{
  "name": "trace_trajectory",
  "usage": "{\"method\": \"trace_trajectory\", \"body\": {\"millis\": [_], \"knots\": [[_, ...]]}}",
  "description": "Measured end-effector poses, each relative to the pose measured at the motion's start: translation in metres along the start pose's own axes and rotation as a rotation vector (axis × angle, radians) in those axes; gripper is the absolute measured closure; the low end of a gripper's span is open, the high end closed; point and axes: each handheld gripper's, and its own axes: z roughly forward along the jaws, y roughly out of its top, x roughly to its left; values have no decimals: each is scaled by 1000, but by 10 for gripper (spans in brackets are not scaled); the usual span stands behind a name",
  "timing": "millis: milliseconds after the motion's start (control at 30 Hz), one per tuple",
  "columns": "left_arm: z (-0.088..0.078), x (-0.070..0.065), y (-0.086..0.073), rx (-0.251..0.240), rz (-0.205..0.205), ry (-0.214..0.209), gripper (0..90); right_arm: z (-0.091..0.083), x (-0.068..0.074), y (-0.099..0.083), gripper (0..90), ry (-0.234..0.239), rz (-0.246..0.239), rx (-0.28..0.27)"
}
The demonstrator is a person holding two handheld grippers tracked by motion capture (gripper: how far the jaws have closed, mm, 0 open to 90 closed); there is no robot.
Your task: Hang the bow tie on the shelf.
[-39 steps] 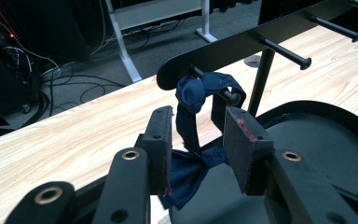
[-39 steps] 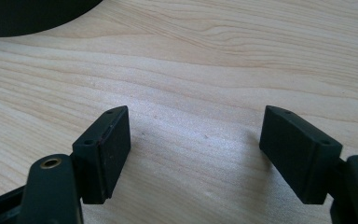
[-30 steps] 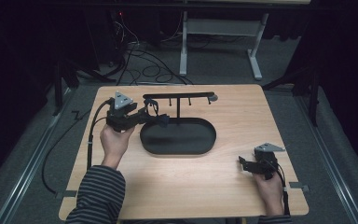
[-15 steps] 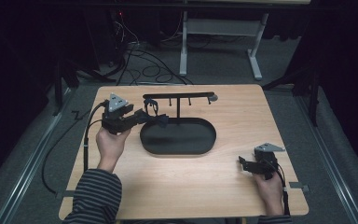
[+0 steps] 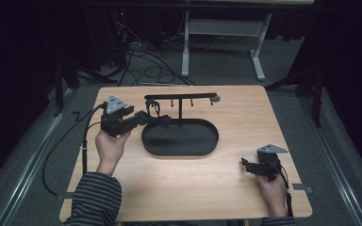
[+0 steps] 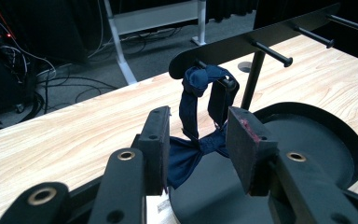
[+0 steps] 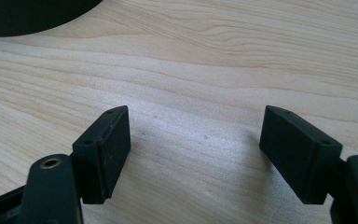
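A light wooden table (image 5: pixel 226 188) with rounded corners and a visible grain stands on a grey floor (image 5: pixel 339 155). Directly on it, towards the far middle, sits a black oval tray-shaped base (image 5: pixel 179 141). A thin black upright post (image 5: pixel 179 109) rises from its far edge and carries a black horizontal bar with pegs (image 5: pixel 181 97).

left hand-held gripper (image 5: pixel 147 117) | at bow tie (image 5: pixel 159 120) | on rack (image 5: pixel 181 99)
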Motion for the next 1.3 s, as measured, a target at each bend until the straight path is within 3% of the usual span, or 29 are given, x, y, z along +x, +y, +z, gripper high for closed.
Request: {"method": "trace_trajectory", "body": {"millis": [567,1300], "knots": [[-15,5,-7,-5,-9,18,595,0,0,0,258,0,1,-2],[-27,12,-27,-2,-49,28,596,0,0,0,258,-1,0,0]]}}
